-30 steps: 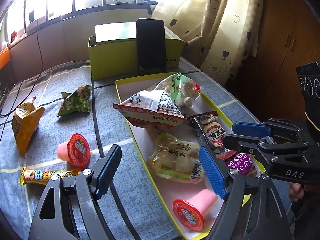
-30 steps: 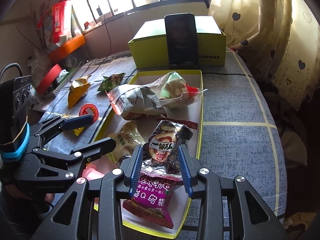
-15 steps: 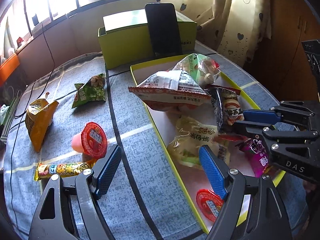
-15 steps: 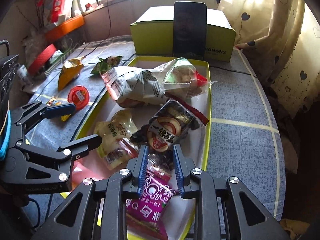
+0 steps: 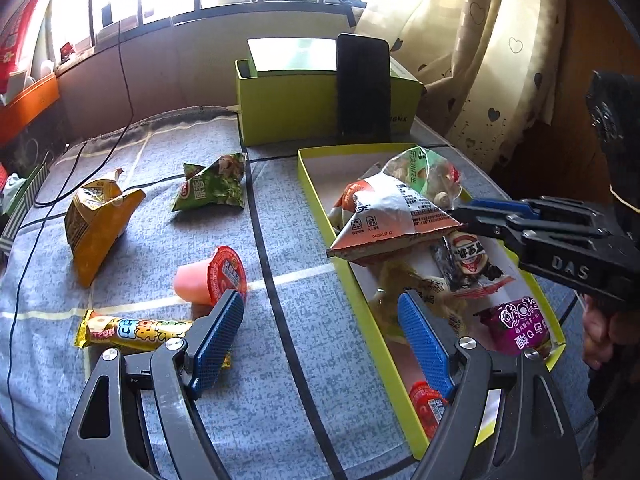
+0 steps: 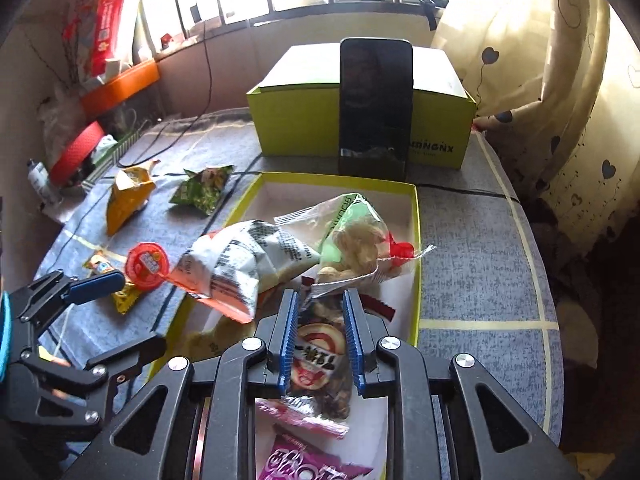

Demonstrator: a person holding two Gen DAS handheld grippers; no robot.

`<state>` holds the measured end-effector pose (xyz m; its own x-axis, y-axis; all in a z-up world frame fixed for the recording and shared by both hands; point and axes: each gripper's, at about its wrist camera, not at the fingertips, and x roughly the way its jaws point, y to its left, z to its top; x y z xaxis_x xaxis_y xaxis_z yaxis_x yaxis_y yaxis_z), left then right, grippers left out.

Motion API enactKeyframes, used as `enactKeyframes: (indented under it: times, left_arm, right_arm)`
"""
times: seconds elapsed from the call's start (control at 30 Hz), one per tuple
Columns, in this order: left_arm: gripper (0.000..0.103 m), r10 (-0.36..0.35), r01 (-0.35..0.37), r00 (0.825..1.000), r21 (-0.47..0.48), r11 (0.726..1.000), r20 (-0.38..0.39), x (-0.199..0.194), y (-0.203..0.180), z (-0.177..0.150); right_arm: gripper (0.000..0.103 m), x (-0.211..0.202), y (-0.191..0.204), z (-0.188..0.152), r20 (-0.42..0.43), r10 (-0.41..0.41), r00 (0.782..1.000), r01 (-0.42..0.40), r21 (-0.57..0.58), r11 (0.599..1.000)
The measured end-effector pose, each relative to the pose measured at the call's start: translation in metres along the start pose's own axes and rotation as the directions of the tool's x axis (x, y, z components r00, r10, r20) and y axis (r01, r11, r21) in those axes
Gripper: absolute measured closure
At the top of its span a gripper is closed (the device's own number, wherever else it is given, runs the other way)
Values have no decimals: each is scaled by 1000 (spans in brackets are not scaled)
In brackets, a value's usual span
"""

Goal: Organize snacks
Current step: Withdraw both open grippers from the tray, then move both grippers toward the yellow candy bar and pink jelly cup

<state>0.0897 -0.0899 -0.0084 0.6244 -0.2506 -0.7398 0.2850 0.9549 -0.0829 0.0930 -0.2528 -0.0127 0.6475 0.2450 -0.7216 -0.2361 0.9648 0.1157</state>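
While the right gripper point(image 6: 320, 344) pinched a dark packet point(image 6: 318, 364) over the tray point(image 6: 416, 248), the left gripper point(image 5: 320, 340) gaped empty, jelly cup point(image 5: 212, 276) at ten o'clock.

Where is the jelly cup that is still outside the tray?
In the left wrist view the jelly cup lies on its side on the cloth, left of the tray, between the yellow bag and the candy bar.

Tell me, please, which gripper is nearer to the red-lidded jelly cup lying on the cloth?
Left. The left gripper has one finger beside the jelly cup; the right gripper is over the tray.
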Motion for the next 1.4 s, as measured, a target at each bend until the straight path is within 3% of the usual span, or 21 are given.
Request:
enactKeyframes:
  times: [0.2,0.4,0.83,1.4]
  left_arm:
    - [23,2,-1,1000,-32,999,24,-11,14,-2]
    - [23,1,1,999,-64,998,32,-16,26,-7]
    - [23,2,3,999,-117,993,43,-25,45,-20]
    - [23,61,-49,997,-237,970,44,-44,93,-48]
  right_arm:
    - [82,-20,24,-28,-60,90,994,-92,-17,996]
    - [82,10,49,-42,-185,74,980,-94,-101,990]
    - [82,47,52,4,-129,-18,992,1,-133,991]
    - [72,-15,60,-15,-9,94,996,-94,-82,992]
